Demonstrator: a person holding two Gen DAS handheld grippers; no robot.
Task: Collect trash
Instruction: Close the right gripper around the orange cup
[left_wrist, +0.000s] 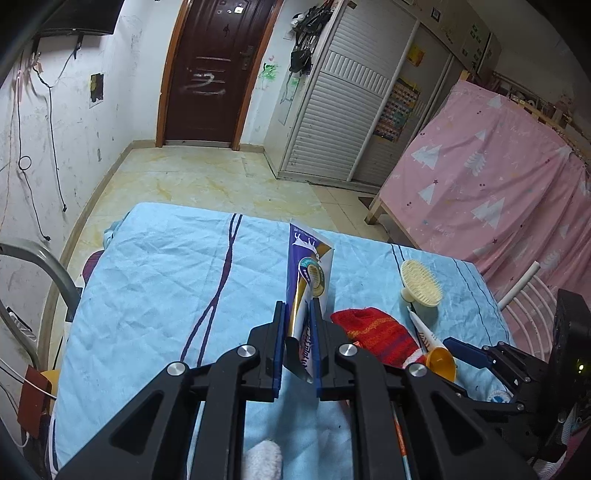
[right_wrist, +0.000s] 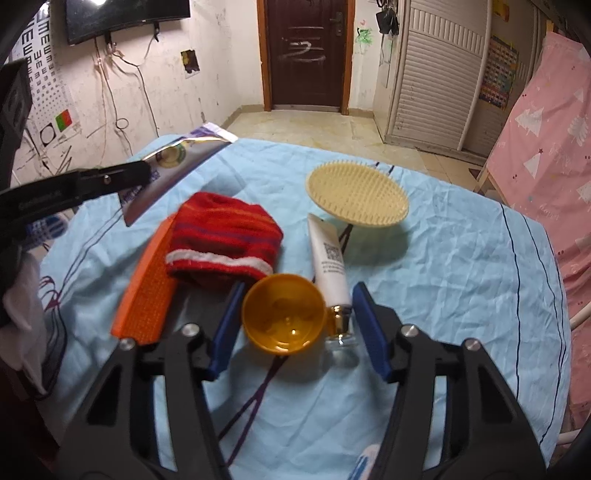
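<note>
The left gripper (left_wrist: 297, 314) is pinching the flattened purple wrapper (left_wrist: 308, 273) between nearly closed jaws, lifting it clear of the blue sheet (left_wrist: 166, 280) for disposal. The right gripper (right_wrist: 295, 314) is hanging wide open and empty, the orange cup (right_wrist: 284, 314) and white tube (right_wrist: 328, 258) lying between its fingers, likely lining up the next pick.

Home bedroom (wardrobe (left_wrist: 332, 103), pink-draped bed (left_wrist: 498, 177)).

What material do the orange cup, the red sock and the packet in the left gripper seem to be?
Orange cup: likely translucent plastic, since light glows through its glossy wall. Red sock: knitted fabric, with a fuzzy striped weave. Packet, held by the left gripper: probably foil laminate, given its shiny metallic edge.
</note>
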